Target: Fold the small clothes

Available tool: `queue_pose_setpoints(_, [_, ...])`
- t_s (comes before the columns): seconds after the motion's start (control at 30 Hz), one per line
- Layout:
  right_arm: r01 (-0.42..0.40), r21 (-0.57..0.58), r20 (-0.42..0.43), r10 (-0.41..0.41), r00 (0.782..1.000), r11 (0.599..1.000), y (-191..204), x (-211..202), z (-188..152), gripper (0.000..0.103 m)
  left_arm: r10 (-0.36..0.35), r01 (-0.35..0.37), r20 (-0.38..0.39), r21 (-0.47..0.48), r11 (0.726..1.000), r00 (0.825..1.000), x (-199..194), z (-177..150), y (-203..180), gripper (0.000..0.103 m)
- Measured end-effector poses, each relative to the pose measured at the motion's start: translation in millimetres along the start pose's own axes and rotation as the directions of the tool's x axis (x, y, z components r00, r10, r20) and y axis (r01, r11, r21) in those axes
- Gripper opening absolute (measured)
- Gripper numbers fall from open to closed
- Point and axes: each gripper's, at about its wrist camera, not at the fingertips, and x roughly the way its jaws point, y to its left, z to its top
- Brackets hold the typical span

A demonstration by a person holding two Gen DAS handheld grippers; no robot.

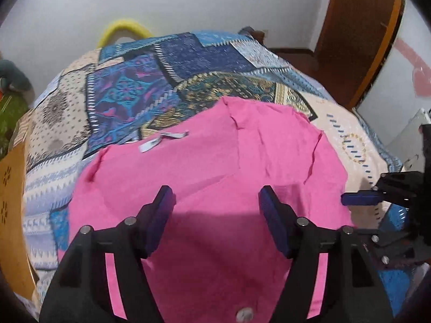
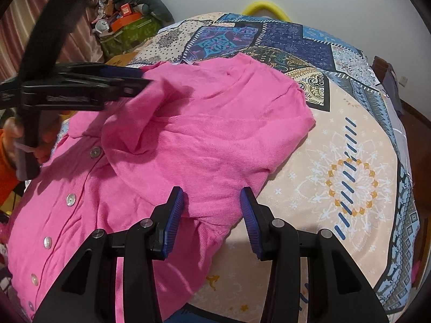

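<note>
A pink button-up garment (image 1: 204, 177) lies on the patterned bedspread (image 1: 129, 91), partly folded over itself; it also shows in the right wrist view (image 2: 194, 140), with a row of pearly buttons (image 2: 70, 199) down its front. My left gripper (image 1: 215, 202) is open above the pink cloth, holding nothing. It shows side-on in the right wrist view (image 2: 140, 78) over the garment's far left edge. My right gripper (image 2: 211, 207) is open, its blue pads (image 2: 172, 220) either side of the garment's right edge. It shows at the right in the left wrist view (image 1: 361, 198).
A yellow curved handle (image 1: 124, 31) sticks up behind the bed by the white wall. A wooden door (image 1: 358, 35) stands at the right. Clutter and a green box (image 2: 126, 31) sit at the bed's left. A wooden board (image 1: 13, 204) lies at the left edge.
</note>
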Motion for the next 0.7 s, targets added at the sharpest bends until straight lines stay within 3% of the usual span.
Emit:
queue_pose_setpoints(0.03, [-0.002,0.0,0.001,0.002,1.0,1.0,-0.4,0.4,-0.6,0.04,-0.008,0.008,-0.007,0.014,1.0,1.0,5.1,1.1,-3.7,0.055])
queue_pose_setpoints(0.1, [-0.004,-0.001,0.003,0.004,1.0,1.0,0.0,1.1,-0.5,0.04,0.012,-0.011,-0.004,0.057,0.998,1.0,11.8,2.5,-14.3,0.05])
queue_pose_setpoints(0.27, [-0.021,0.013,0.011,0.021,1.0,1.0,-2.9,2.4,-2.0,0.04,0.035,-0.037,0.019,0.126,0.991,0.999,9.6,0.7,-32.0,0.015])
queue_pose_setpoints(0.7, [-0.014,0.021,0.012,0.013,1.0,1.0,-2.8,3.0,-1.3,0.04,0.145,-0.138,0.095,-0.073,0.988,0.985,-70.3,1.7,14.3,0.01])
